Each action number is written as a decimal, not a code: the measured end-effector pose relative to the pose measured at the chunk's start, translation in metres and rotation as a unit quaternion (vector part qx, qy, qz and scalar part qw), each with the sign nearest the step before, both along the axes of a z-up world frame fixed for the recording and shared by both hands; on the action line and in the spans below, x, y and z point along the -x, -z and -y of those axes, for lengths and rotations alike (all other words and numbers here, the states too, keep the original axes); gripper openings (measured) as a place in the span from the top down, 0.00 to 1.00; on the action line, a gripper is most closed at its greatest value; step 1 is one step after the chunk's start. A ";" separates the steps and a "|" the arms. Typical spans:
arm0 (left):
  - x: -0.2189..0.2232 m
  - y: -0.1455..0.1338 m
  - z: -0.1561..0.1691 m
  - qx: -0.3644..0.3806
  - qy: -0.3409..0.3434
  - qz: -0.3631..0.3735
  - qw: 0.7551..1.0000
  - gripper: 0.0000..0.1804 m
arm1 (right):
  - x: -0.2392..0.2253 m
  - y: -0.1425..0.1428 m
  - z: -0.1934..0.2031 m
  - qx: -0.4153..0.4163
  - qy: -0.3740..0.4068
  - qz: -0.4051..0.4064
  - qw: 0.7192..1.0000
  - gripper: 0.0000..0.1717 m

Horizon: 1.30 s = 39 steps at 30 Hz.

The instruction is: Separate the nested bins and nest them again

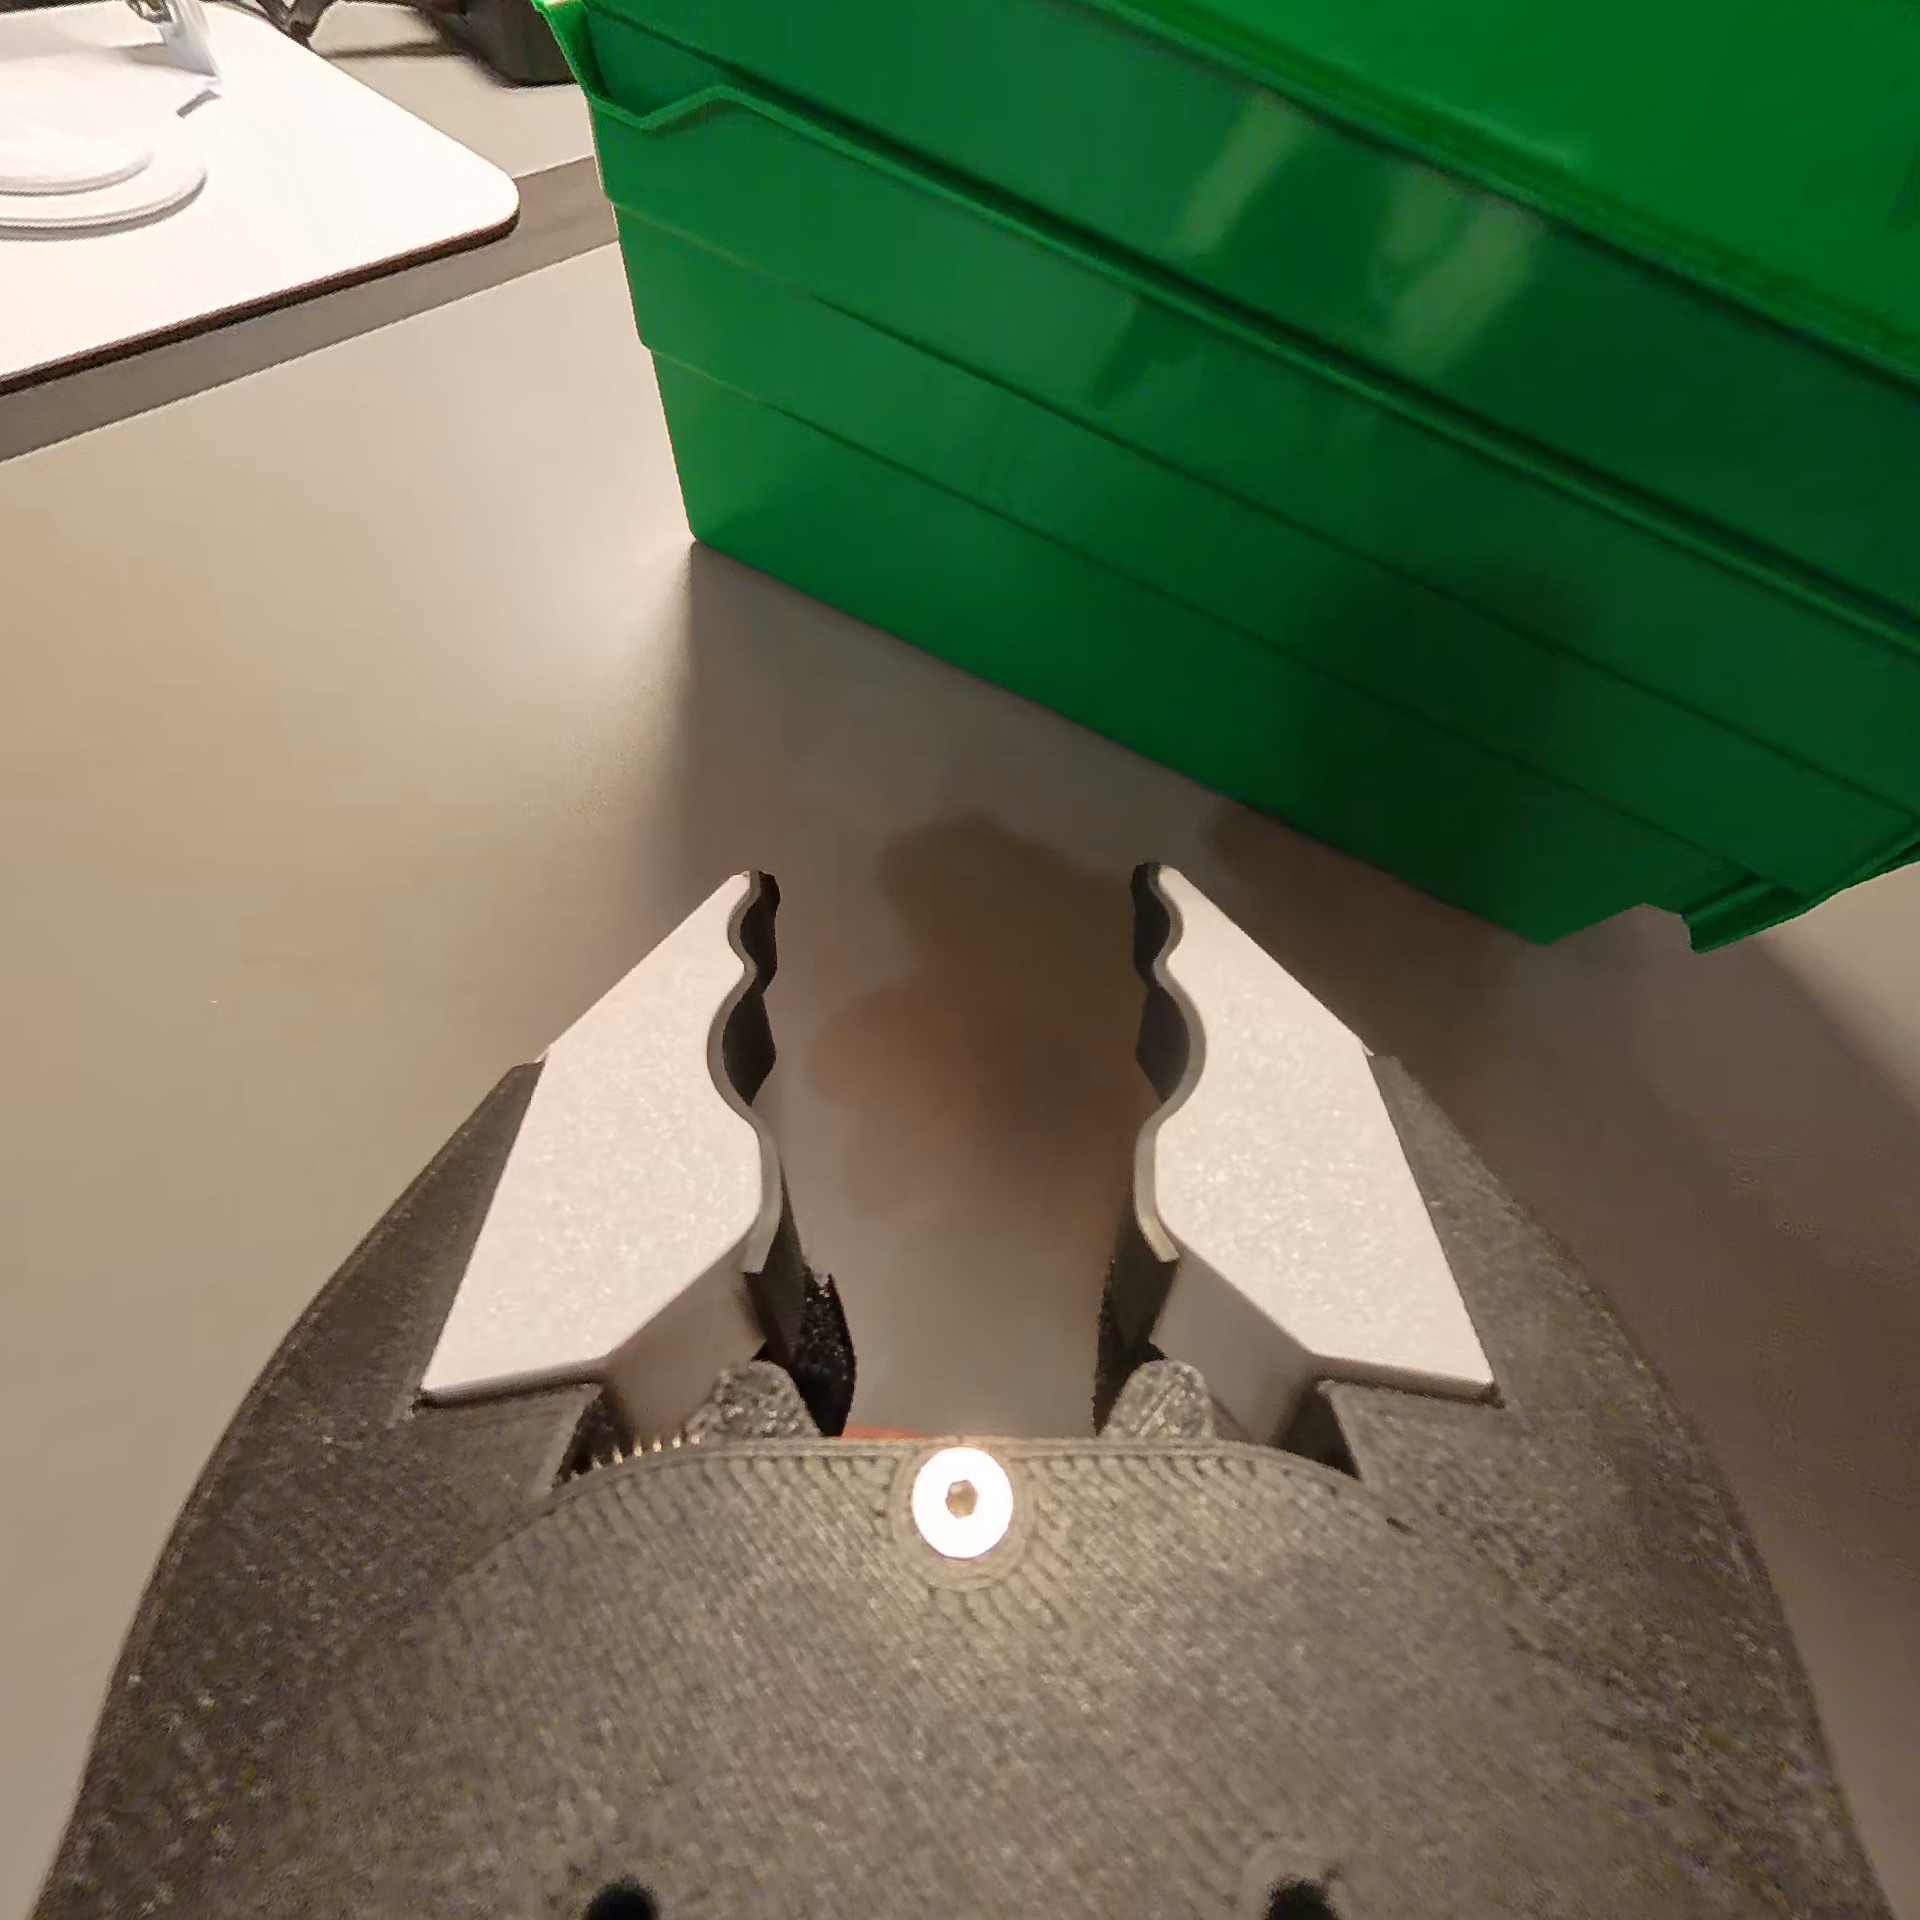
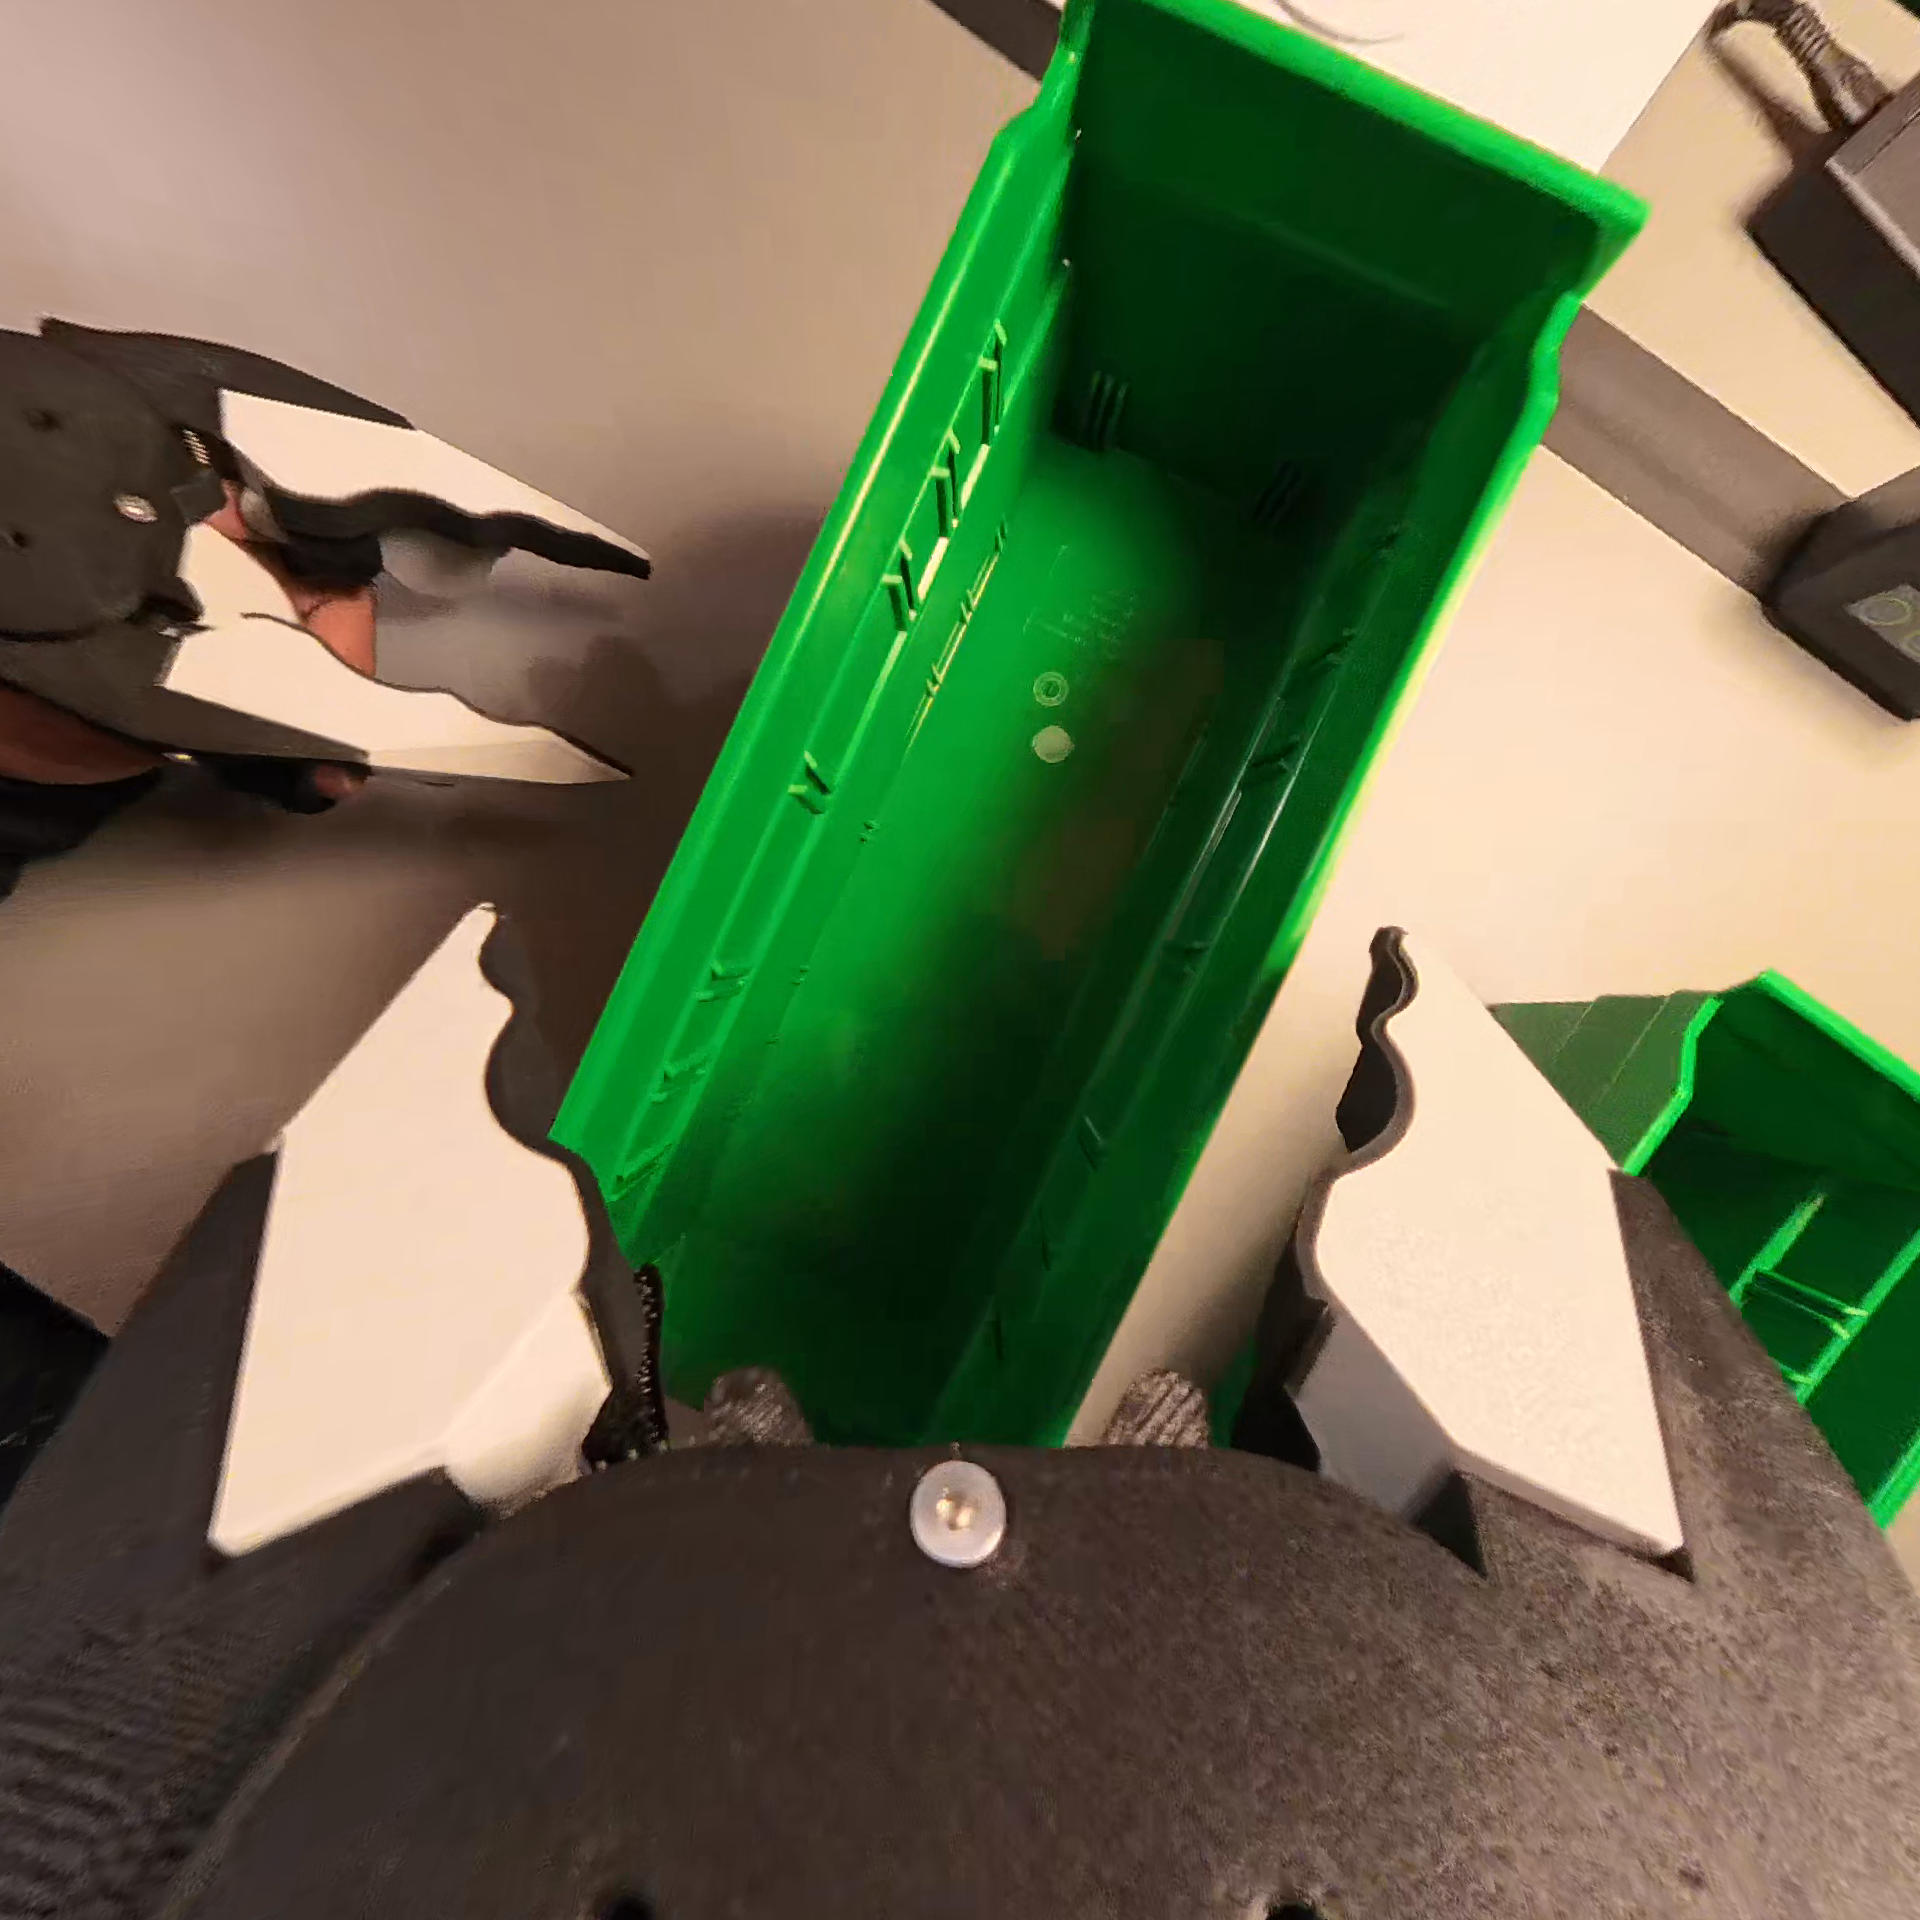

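The right tool [image 2: 940, 935] gapes wide around a green bin [image 2: 1091, 727], its pads apart from the walls. The left tool [image 1: 956, 883] stands open and bare above the tabletop [image 1: 312, 727].

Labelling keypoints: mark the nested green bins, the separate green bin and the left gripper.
nested green bins [image 1: 1195, 582], left wrist view, on the stack's side wall.
separate green bin [image 2: 1808, 1247], right wrist view, on its inside.
left gripper [image 2: 634, 670], right wrist view, midway between its open fingertips.

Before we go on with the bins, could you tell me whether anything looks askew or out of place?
Nothing looks damaged or spilled. The green bin stack sits on the table, its layers stepped unevenly, and a separate green bin lies apart at right.
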<state>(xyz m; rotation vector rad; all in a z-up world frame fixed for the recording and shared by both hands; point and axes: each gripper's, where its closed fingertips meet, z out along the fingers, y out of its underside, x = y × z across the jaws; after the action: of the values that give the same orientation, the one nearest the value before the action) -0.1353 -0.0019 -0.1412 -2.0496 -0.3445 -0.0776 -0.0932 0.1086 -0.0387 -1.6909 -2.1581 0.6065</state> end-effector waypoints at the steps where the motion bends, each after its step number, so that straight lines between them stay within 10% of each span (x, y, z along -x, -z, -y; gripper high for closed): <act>1: 0.000 0.000 0.000 0.001 0.000 -0.001 1.000 0.62 | 0.003 0.004 -0.002 -0.012 0.001 0.006 1.000 0.10; 21: 0.000 0.000 0.000 0.003 0.000 -0.003 1.000 0.62 | 0.010 0.002 -0.004 0.006 0.010 0.009 1.000 0.39; 39: -0.002 0.001 0.000 0.007 0.002 -0.010 1.000 0.62 | 0.004 0.000 -0.020 -0.069 0.013 0.019 0.997 0.28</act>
<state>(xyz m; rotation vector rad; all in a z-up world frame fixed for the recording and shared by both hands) -0.1337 -0.0015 -0.1424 -2.0631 -0.3289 -0.0570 -0.0969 0.1283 -0.0383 -1.6685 -2.1467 0.4106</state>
